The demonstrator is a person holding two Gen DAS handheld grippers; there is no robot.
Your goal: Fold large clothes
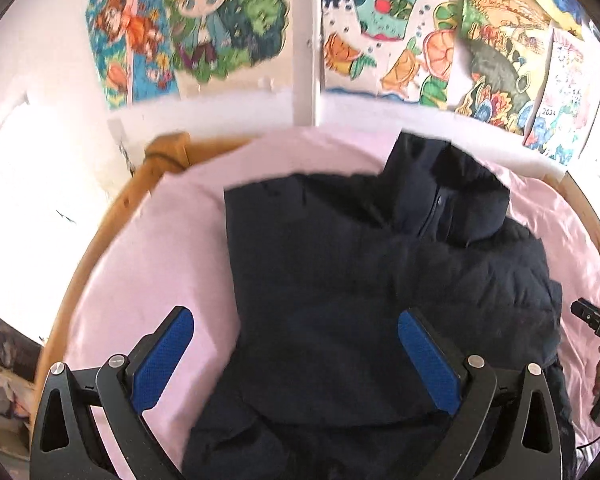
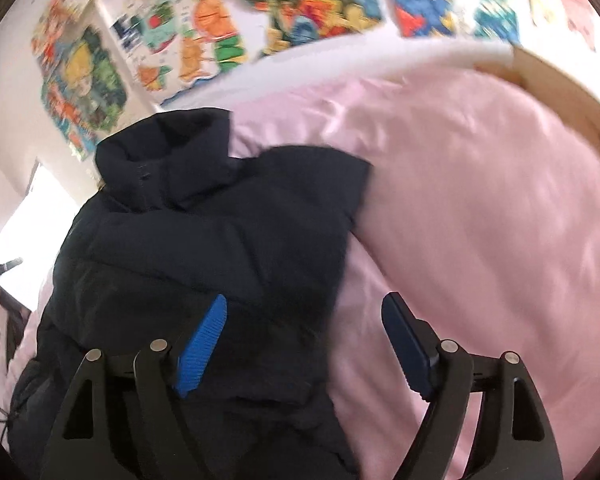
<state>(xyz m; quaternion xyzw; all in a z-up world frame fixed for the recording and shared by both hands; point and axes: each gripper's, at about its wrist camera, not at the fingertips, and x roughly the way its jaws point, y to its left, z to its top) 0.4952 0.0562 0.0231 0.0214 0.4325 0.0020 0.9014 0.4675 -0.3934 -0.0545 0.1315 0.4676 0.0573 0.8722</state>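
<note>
Lying on pink sheet (image 1: 172, 248), dark puffer jacket (image 1: 340, 280), sleeves folded in

- A child's bedroom at home is showing here: a wooden bed frame (image 1: 168, 152) is holding a pink sheet (image 1: 172, 248).
- Colourful hand-drawn pictures (image 1: 384, 36) are hanging across the far white wall (image 1: 40, 40).
- Daylight is glaring in at the left.
</note>
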